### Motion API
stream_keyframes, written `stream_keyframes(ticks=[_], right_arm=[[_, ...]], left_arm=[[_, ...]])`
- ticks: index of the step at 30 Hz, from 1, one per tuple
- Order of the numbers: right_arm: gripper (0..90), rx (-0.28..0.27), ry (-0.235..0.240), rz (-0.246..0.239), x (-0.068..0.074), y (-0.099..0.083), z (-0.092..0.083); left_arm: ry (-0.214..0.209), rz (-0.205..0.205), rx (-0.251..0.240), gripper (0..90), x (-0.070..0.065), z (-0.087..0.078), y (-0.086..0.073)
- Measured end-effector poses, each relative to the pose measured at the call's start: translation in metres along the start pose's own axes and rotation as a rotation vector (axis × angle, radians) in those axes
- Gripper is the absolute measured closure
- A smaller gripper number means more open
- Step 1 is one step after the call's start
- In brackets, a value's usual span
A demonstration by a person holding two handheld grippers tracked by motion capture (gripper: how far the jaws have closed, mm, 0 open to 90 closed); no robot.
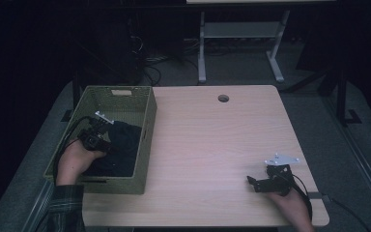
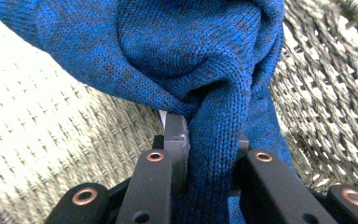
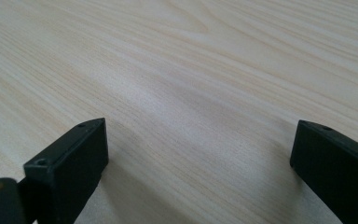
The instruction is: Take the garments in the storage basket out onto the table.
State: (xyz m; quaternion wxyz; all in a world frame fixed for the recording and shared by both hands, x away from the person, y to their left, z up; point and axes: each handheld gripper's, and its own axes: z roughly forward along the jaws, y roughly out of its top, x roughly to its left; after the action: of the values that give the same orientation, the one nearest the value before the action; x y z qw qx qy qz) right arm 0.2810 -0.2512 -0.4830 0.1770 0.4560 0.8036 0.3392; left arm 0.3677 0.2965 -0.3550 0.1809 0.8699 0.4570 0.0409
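Note:
A blue knitted garment (image 2: pixel 182 56) hangs bunched in the left gripper view, with my left gripper (image 2: pixel 209 140) shut on a twisted fold of it. From above the garment (image 1: pixel 123 140) looks dark and lies inside the green woven basket (image 1: pixel 147 125), where my left gripper (image 1: pixel 104 133) sits over its left part. My right gripper (image 1: pixel 251 181) rests low over the wooden table (image 1: pixel 212 140) near the front right. Its jaws stand wide apart over bare wood, with nothing between them (image 3: pixel 198 144).
The basket stands on the table's left edge, its woven wall (image 2: pixel 335 93) close behind the garment. A round cable hole (image 1: pixel 223 98) lies near the table's far edge. Beyond the table are a desk frame (image 1: pixel 241 43) and floor cables.

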Motion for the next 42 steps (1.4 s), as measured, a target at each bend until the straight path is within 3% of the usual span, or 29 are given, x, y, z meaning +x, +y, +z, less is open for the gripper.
stream_keyframes(ticks=[13,26,42], right_arm=[[3.8,-0.001,0.000,-0.001,0.000,0.000,0.000],[3.8,-0.001,0.000,0.000,0.000,0.000,0.000],[3.8,0.001,0.001,0.004,0.000,0.000,0.000]], left_arm=[[0.046,0.005,-0.031,78.1,-0.001,-0.026,0.011],[0.063,0.006,-0.043,78.4,-0.001,-0.051,0.021],[0.104,0.023,-0.080,78.8,-0.007,-0.096,0.039]])
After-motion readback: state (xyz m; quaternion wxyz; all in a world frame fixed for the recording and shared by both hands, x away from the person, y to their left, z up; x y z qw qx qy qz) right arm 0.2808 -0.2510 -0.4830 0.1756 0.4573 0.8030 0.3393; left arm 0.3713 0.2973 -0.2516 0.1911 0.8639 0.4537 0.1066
